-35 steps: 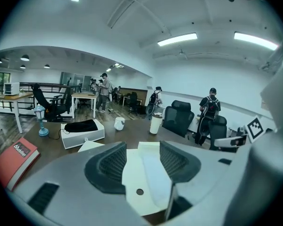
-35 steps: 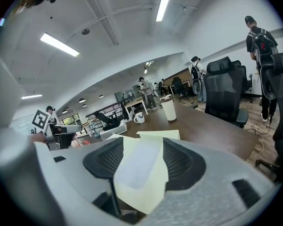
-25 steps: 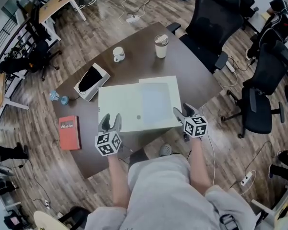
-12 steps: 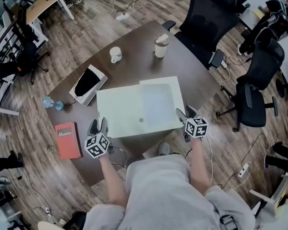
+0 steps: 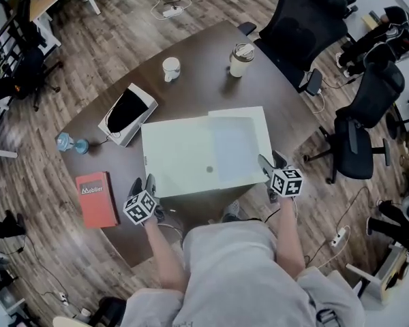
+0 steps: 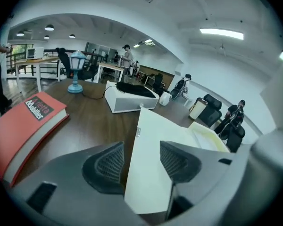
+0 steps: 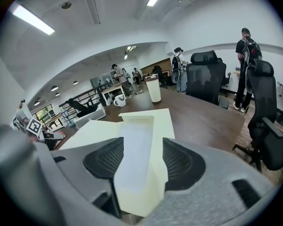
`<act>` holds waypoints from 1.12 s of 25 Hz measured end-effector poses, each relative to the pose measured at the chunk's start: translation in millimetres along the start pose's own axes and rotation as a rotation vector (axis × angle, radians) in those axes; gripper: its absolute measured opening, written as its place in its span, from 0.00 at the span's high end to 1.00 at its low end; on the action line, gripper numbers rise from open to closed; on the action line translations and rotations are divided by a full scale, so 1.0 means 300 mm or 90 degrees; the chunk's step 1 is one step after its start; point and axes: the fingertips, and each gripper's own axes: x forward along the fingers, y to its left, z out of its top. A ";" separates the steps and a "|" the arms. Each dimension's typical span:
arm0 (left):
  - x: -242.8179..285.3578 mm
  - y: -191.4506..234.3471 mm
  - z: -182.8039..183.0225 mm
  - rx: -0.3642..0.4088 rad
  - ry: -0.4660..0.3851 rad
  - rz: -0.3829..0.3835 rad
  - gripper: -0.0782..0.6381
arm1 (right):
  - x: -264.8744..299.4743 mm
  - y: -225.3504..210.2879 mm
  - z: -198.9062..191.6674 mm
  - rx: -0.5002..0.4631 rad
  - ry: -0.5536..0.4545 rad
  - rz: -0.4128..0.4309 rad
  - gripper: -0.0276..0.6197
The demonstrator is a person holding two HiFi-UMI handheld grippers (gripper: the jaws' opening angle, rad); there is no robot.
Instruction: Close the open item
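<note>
Lying open near the front edge of the desk (image 5: pixel 204 80), the pale flat box (image 5: pixel 191 155) is showing its lid folded out flat leftward. The left gripper (image 5: pixel 142 182) is holding its fingers apart astride the lid's near corner. The right gripper (image 5: pixel 271 162) is holding its fingers apart astride the tray's near corner.

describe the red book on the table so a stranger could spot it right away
Find the dark brown wooden table with the large pale flat cardboard box on it. At the table's left edge, just left of the left gripper, a flat red hardcover book lies cover up. It is the only red thing there, with white lettering on its cover.
</note>
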 end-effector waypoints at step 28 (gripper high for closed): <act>0.075 -0.055 -0.202 -0.332 -0.009 -0.165 0.84 | 0.027 -0.097 -0.250 0.086 0.080 -0.134 0.44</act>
